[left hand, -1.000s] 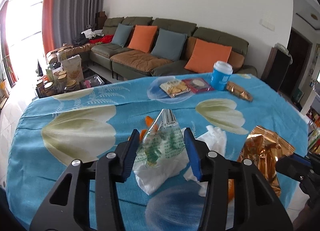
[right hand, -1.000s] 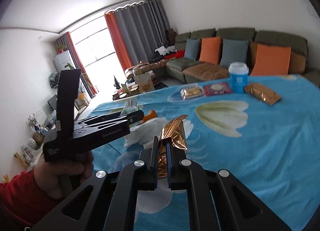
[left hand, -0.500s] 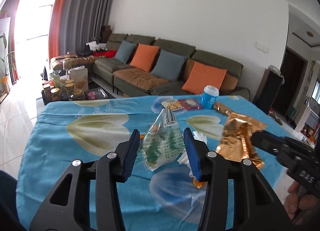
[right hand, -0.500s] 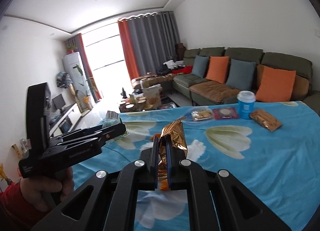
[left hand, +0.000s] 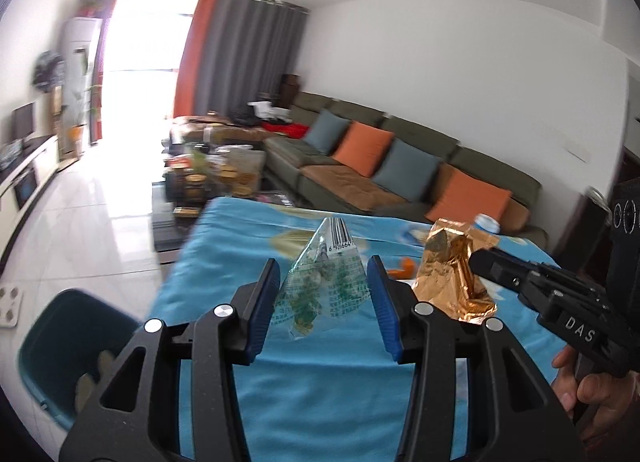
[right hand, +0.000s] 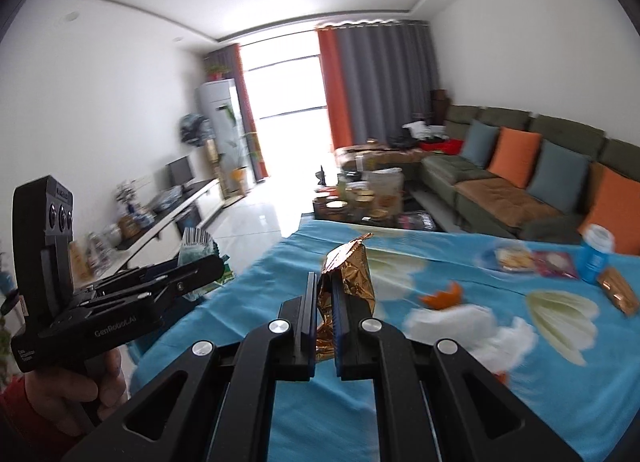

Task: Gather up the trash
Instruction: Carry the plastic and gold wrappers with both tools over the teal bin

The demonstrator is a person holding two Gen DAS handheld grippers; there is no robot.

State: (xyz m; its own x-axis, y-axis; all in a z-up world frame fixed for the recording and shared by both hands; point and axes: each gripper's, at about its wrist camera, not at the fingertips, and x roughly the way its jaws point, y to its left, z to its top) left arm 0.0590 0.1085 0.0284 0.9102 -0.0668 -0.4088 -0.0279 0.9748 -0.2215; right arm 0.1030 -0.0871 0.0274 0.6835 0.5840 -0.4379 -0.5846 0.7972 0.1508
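A clear plastic wrapper [left hand: 326, 286] with green print and a barcode hangs in the air between the blue pads of my left gripper [left hand: 323, 266], which is shut on it above the left edge of the table [left hand: 320, 382]. In the right wrist view the same left gripper [right hand: 210, 264] is at the left with the clear wrapper [right hand: 194, 246] sticking out. My right gripper [right hand: 325, 280] is shut on a crumpled gold foil wrapper [right hand: 352, 266]. In the left wrist view the gold foil wrapper [left hand: 452, 274] is seen in the right gripper [left hand: 476, 258]. A dark teal bin [left hand: 60, 346] stands on the floor at the lower left.
On the blue flowered cloth lie white tissue [right hand: 460, 318], an orange peel [right hand: 442, 296], a blue cup [right hand: 596, 258], two snack packets [right hand: 512, 258] and a gold packet [right hand: 618, 294]. A cluttered coffee table [left hand: 208, 178] and a sofa [left hand: 360, 166] stand beyond.
Both grippers have swung left and risen a little, carrying their wrappers away from the table's middle. The bin and the floor at the left have come into view.
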